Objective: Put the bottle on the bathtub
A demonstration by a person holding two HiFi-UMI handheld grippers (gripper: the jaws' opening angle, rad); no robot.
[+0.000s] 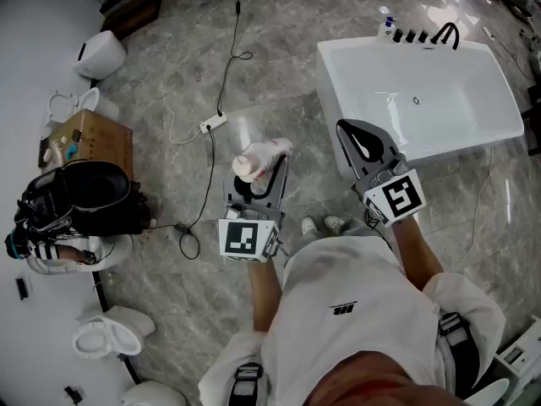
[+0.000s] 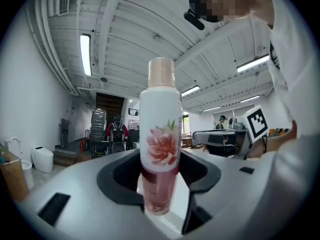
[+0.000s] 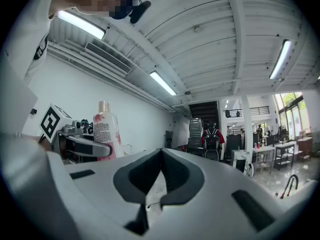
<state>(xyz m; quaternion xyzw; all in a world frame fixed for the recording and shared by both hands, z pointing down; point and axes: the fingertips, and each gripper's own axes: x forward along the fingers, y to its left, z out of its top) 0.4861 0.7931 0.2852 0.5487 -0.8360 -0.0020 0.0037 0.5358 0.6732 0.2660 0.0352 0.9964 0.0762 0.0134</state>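
No legible text, number or brand name is present. The bottle (image 2: 160,134) carries a pink flower print on its front. Its back label (image 3: 103,130) shows lines of print too small to read. The shirt logo (image 1: 342,309) is a small dark mark, unreadable. The left marker cube (image 1: 248,238) and the right marker cube (image 1: 399,196) show black-and-white square code patterns, not characters.

both level; left gripper (image 1: 256,181) jaws on bottle (image 1: 262,157), right gripper (image 1: 355,137) jaws together.
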